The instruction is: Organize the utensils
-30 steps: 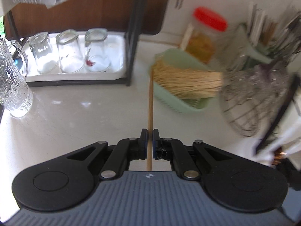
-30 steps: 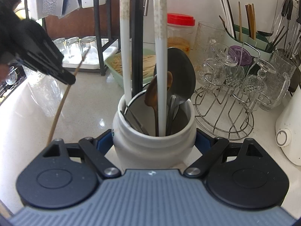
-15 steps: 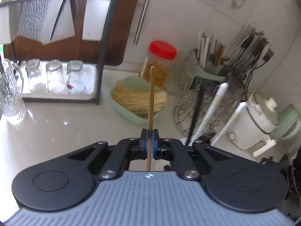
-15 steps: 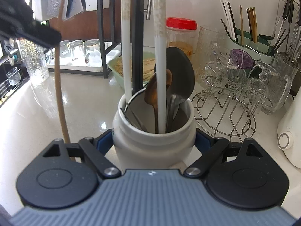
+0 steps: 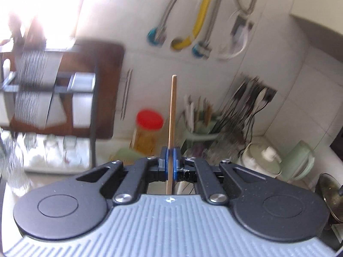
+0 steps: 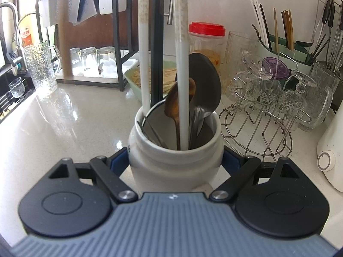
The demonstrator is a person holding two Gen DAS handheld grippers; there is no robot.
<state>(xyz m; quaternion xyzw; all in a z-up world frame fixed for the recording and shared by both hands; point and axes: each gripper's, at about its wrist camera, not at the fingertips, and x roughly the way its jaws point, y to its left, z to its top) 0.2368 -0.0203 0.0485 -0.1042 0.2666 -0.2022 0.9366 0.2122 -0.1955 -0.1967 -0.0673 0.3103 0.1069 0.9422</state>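
The left hand-held gripper [image 5: 170,160] is clenched on a thin wooden stick [image 5: 172,115], held upright above the counter. The right hand-held gripper [image 6: 175,162] grasps a white ceramic utensil jar [image 6: 174,156] standing on the pale counter [image 6: 70,128]. Inside the jar are two white handles [image 6: 182,68], a black handle, a wooden spoon [image 6: 176,102] and a dark ladle [image 6: 205,83]. Behind it sits a red-lidded jar [image 6: 205,40].

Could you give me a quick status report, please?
Left gripper shut on wooden chopstick, raised upright. Right gripper shut on white utensil crock. Nothing blocking.
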